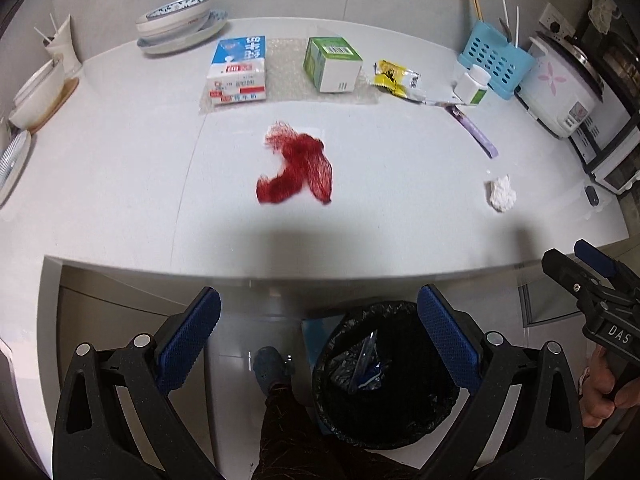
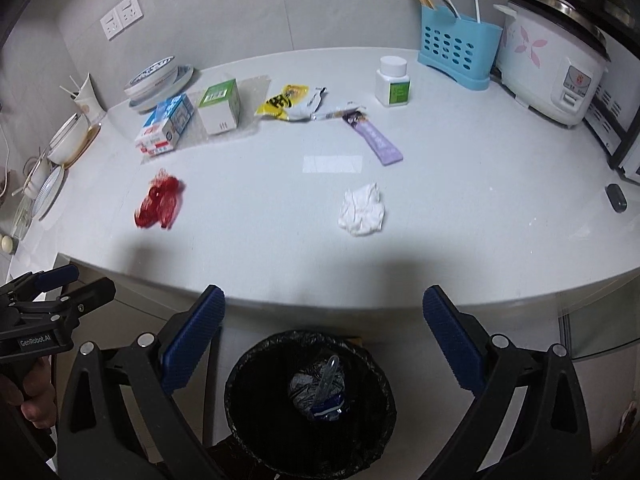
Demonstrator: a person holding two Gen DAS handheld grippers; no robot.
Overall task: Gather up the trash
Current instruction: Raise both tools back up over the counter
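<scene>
Down at six o'clock, right under my tongs, sits the bin (image 2: 310,402) with its black liner, a bit of plastic wrapping already at the bottom. Both tongs hang out over it off the counter edge: my left tongs (image 1: 319,332) stand wide apart holding nothing, and my right tongs (image 2: 323,330) are spread just as wide, also bare.

Up onto the counter (image 2: 460,232) now. At twelve o'clock from the left tongs lies the red net bag (image 1: 296,168), limp and featherlight by the look of it; I'd pinch it at the bunched middle so the mesh doesn't slip through. At twelve o'clock from the right tongs is the crumpled tissue (image 2: 361,210), soft, squashes to nothing, grab it anywhere across the wad.

Further out, at one o'clock, the purple sachet (image 2: 376,138) lies flat and slick, probably best taken by an end. Beyond it the yellow wrapper (image 2: 285,102), crinkly and light, writing too blurred to read. The blue carton (image 2: 166,124) and green box (image 2: 220,106) look stiff; their print is unreadable too. On my own tools I can read "DAS" and "GenRobot.AI".
</scene>
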